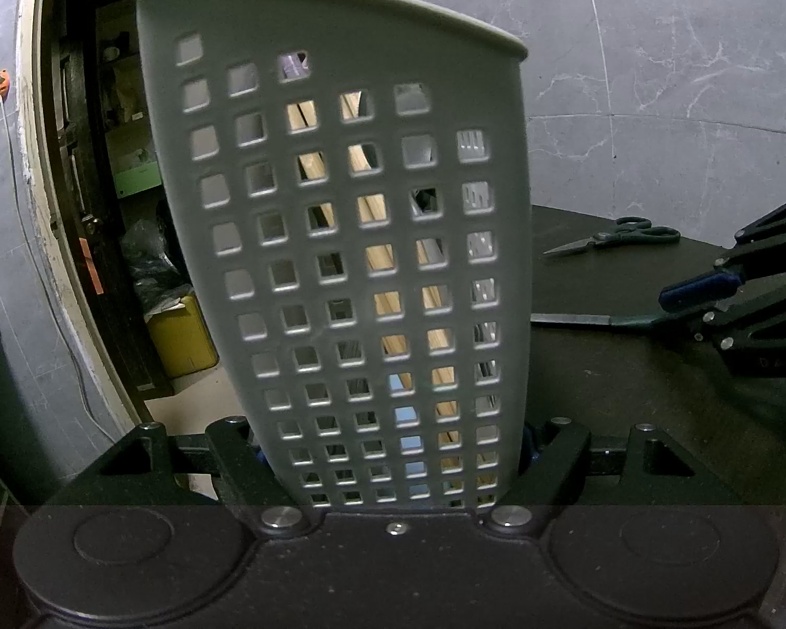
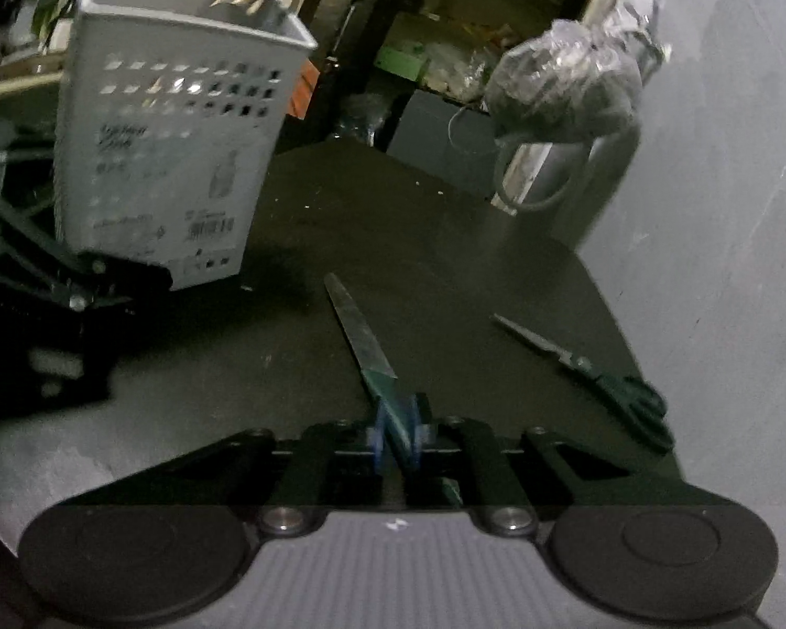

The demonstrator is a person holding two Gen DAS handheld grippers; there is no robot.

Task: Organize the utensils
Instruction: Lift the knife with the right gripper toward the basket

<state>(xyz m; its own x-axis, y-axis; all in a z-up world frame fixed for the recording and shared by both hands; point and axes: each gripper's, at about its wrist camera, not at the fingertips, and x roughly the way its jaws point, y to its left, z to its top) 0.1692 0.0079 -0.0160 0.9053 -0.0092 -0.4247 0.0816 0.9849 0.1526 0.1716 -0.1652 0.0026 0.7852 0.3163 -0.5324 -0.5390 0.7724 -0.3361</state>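
1. A dark surface (image 2: 445, 272) is seen in dim light, bounded on the right by a grey marbled wall (image 1: 681, 52).
2. A grey perforated utensil holder (image 1: 340, 236) is held upright, slightly tilted, at the left end of the surface; it is clasped at its base by the fingers of the left gripper (image 1: 393, 464), one on each side wall.
3. Wooden sticks (image 1: 380, 257) are glimpsed through the square holes and are seen jutting above the rim in the right wrist view.
4. A knife (image 2: 364, 338) with a dark green handle is gripped at the handle between the blue-padded fingers of the right gripper (image 2: 397, 437), its blade pointing towards the holder.
5. Green-handled scissors (image 2: 602, 382) are left lying flat on the surface, right of the knife and apart from it.
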